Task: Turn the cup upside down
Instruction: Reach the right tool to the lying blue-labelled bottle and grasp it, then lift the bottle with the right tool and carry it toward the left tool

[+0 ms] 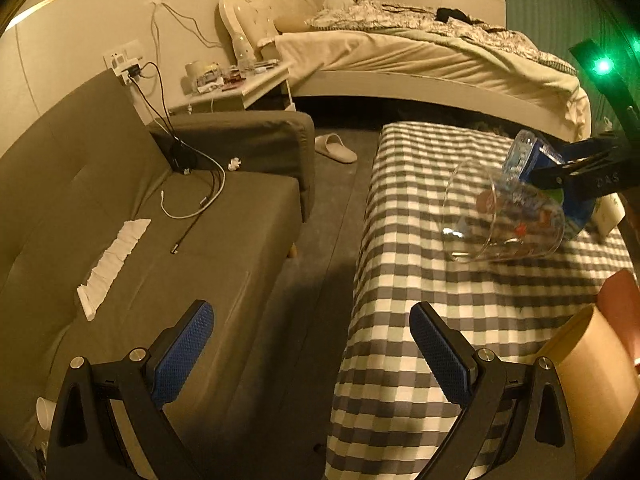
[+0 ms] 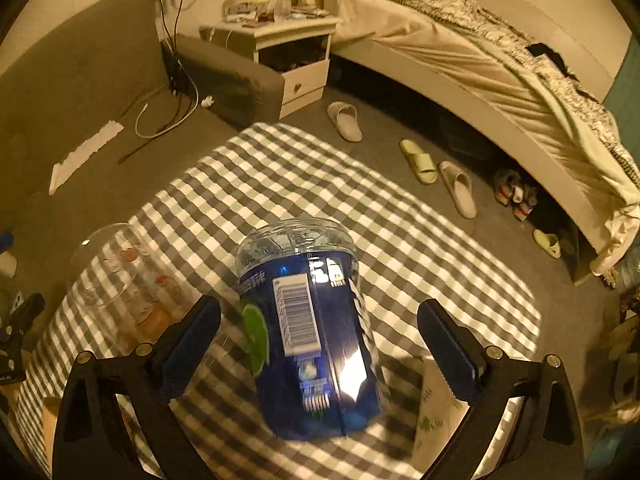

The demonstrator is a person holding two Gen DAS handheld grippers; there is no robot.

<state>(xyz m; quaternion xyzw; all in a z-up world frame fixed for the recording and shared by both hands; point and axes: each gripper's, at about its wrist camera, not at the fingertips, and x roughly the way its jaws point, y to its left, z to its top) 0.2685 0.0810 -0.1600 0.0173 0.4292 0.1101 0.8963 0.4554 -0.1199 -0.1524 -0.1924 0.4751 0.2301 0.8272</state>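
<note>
On the grey-and-white checked tablecloth [image 2: 400,220], the blue-labelled clear plastic cup [image 2: 312,320] sits between my right gripper [image 2: 320,344] fingers, which are spread wide and not pinching it. It looks already upside down, I think. My left gripper [image 1: 312,352] is spread too, holding nothing, near the sofa side.

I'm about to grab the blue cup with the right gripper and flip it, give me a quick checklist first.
1. Right gripper open: ok, jaws wide.
2. Blue cup between its fingers: ok, no contact.
3. Cup at rest: cannot tell, it looks blurred.
4. Glass clear of the cup: not ok, close beside it, by the left finger.
5. Left gripper out of the way: ok, open, empty, at the table edge.
</note>
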